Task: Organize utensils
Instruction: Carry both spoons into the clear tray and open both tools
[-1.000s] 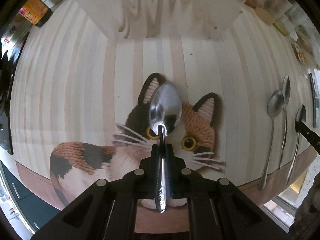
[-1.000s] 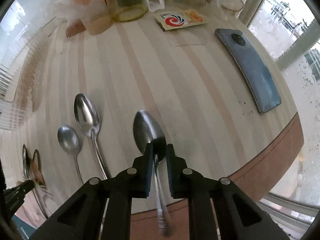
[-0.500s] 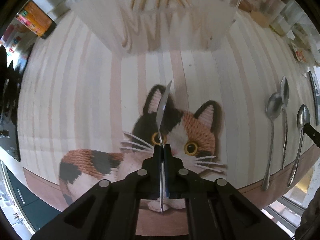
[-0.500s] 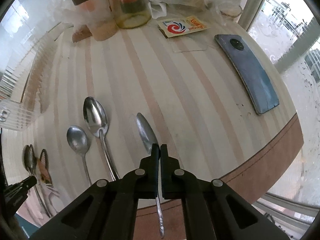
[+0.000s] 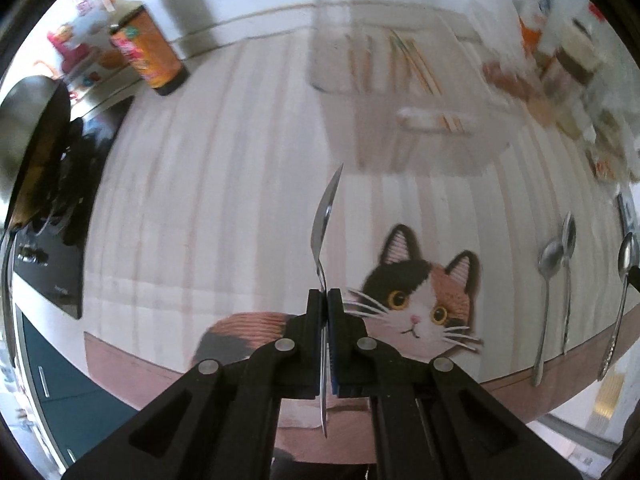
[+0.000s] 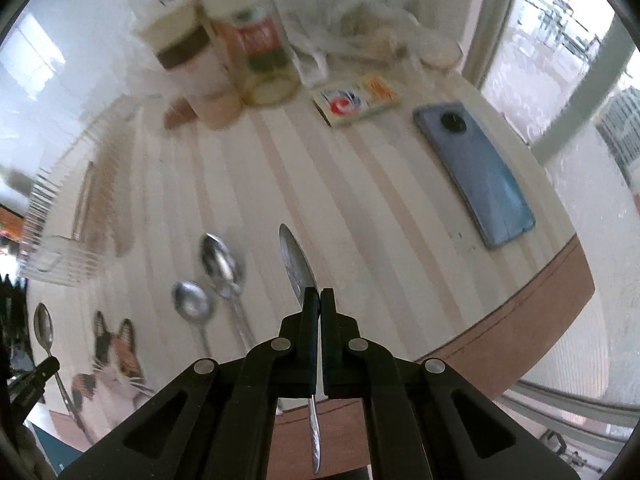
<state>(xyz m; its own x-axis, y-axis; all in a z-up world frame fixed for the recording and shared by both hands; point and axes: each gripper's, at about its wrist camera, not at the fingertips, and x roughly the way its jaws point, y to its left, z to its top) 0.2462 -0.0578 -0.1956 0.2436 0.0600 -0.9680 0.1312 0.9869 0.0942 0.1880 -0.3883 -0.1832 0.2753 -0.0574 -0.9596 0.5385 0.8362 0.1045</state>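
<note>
Four spoons are visible in all. Two are held: the left gripper (image 5: 325, 304) has its jaws pressed on the neck of one spoon (image 5: 323, 224), whose bowl stands edge-on in front of the jaws and whose handle runs back between them. The right gripper (image 6: 319, 304) pinches a second spoon (image 6: 295, 264) in the same way, also edge-on. Two loose spoons (image 6: 218, 276) lie side by side on the bench (image 6: 360, 208), just left of the right jaws. The bench has pale wooden stripes and a brown edge. On it are a cat-shaped mat (image 5: 420, 296), one blue phone (image 6: 476, 172), jars (image 6: 224, 52) and a clear organizer tray (image 5: 400, 92). A window (image 6: 560, 40) is at the right.
</note>
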